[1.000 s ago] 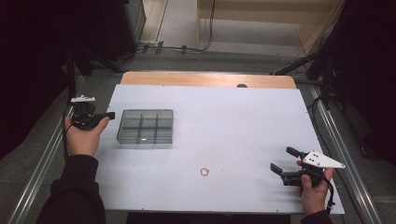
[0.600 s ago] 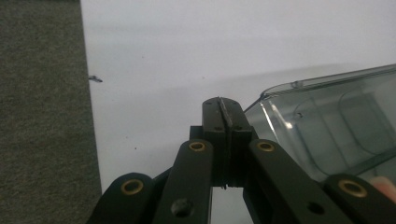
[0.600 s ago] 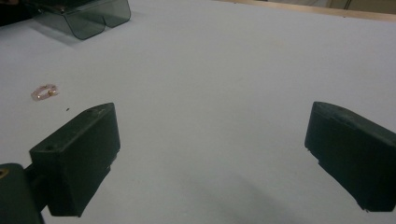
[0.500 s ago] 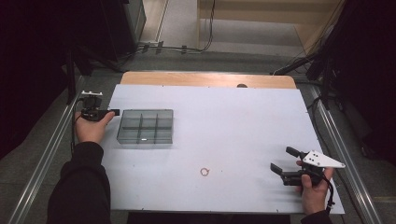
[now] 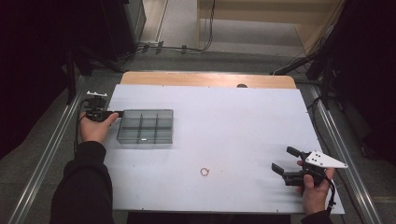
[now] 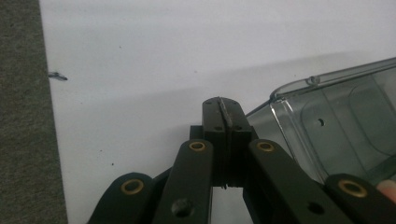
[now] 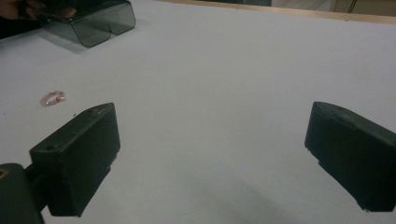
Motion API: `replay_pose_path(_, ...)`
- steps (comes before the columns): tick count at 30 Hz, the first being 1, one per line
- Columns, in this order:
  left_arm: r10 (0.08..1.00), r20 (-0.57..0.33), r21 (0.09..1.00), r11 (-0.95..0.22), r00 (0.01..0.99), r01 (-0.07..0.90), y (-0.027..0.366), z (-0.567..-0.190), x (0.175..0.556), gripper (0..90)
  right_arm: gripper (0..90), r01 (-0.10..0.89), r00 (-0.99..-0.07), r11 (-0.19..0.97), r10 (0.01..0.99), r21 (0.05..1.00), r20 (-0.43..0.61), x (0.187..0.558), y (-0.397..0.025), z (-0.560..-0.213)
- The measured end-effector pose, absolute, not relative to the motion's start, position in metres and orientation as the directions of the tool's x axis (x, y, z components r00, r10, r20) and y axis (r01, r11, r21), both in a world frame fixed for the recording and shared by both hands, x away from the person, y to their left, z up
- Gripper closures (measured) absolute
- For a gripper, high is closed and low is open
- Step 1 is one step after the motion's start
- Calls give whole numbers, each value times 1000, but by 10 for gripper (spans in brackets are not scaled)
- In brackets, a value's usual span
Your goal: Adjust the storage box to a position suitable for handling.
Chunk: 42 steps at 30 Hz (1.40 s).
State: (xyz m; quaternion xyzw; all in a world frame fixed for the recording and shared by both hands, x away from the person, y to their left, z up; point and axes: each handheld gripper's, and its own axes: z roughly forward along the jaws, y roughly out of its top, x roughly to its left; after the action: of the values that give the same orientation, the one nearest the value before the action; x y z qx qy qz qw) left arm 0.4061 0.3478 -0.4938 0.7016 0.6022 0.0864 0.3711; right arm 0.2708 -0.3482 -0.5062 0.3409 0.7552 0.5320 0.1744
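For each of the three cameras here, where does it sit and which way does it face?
High view: above the person's side, looking forward and down on the table; both forearms, left gripper, right gripper.
Left gripper view: on the left gripper, looking along its shut jaws beside the compartment box.
Right gripper view: on the right gripper, looking across the table between open jaws toward the ring.
Shared: the box and ring.

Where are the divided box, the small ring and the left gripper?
divided box (image 5: 145, 127), high view, on its middle divider.
small ring (image 5: 204, 171), high view, on the band.
left gripper (image 6: 224, 112), left gripper view, at the tips of its shut jaws.
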Motion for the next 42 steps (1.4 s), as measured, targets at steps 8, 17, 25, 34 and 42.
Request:
replay_pose_path(8,919,-306,620,-6,249,785,344,-495,407,900,18,330,-710,218,698,918,89,271,-346,-506)
replay_pose_path(17,919,-292,631,-22,263,775,337,-494,408,900,18,329,-713,227,697,916,83,271,-345,-507)
replay_pose_path(25,914,-306,646,-8,268,763,330,-496,410,900,18,333,-712,229,697,915,85,272,-345,-507)
replay_pose_path(34,903,-324,659,2,282,752,321,-497,412,900,18,336,-712,226,696,914,89,271,-345,-507)
replay_pose_path(42,890,-337,674,-2,309,739,310,-499,413,900,18,336,-713,219,694,916,95,272,-346,-506)
